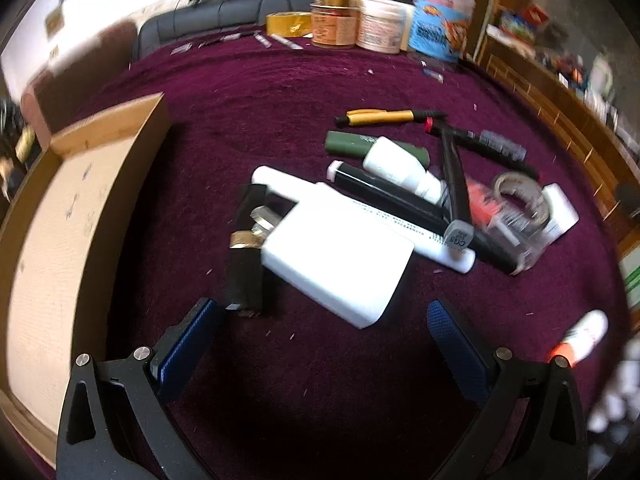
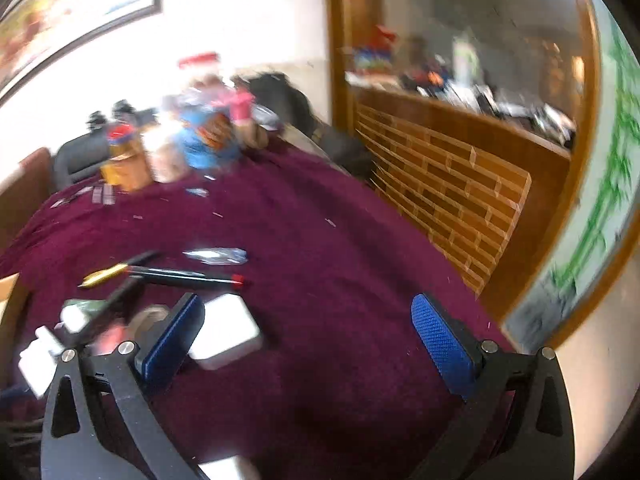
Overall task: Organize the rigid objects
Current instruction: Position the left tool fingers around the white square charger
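We held our left gripper (image 1: 324, 316) with its fingers spread wide and empty above the purple cloth (image 1: 280, 92). The white charger block (image 1: 340, 256) lay just ahead at twelve o'clock, resting on a black bar (image 1: 246, 248) with a gold band. Pens and markers (image 1: 400, 184) were heaped at one o'clock, and the wooden tray (image 1: 60, 216) sat at nine o'clock. Our right gripper (image 2: 308, 328) also hung spread and empty, with a white box (image 2: 224, 332) just beside its left finger.
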Available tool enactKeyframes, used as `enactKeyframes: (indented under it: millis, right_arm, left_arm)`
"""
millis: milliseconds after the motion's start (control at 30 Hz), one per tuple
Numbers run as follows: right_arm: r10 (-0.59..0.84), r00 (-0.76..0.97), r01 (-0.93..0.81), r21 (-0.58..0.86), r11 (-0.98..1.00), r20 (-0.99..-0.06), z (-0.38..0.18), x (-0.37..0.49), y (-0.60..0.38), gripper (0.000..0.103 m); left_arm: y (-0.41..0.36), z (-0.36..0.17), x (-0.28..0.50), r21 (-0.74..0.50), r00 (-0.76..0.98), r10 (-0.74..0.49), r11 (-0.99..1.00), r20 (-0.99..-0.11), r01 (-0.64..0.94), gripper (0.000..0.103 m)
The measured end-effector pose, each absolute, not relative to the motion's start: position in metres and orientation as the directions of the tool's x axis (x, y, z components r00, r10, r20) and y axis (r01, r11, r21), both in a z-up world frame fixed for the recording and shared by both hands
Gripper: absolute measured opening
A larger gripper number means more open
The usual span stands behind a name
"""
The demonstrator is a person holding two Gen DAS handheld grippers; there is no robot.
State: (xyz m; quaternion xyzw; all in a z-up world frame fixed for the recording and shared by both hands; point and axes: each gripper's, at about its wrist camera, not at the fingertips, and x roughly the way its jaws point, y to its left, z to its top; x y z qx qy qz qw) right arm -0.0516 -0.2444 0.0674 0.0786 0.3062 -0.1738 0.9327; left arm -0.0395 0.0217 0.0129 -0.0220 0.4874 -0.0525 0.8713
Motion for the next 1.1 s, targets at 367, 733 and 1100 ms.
enactKeyframes:
  millis: [367, 733, 1100]
  right_arm:
    - [-0.198, 0.763, 0.36, 0.15, 0.921, -0.615, 0.054, -0.067, -0.258, 0.103]
    - [-0.19, 0.767, 0.358, 0.163, 0.919, -0.613, 0.051, -0.064, -0.26, 0.103]
    - [-0.155, 0.762, 0.358, 0.209, 0.91, -0.628, 0.047, -0.064, -0.267, 0.103]
  left_arm:
    - [0.056, 0.053, -0.006, -0.155, 0.593, -0.114, 0.988, -0.797, -0.017, 0.101]
    - [-0.024, 0.026, 0.046, 0.076, 0.52, 0.005, 0.99, -0.854, 0.116, 0.098]
    - [0.002, 0.043, -0.01, -0.125, 0.447, -0.236, 0.956, -0.863, 0.264, 0.076]
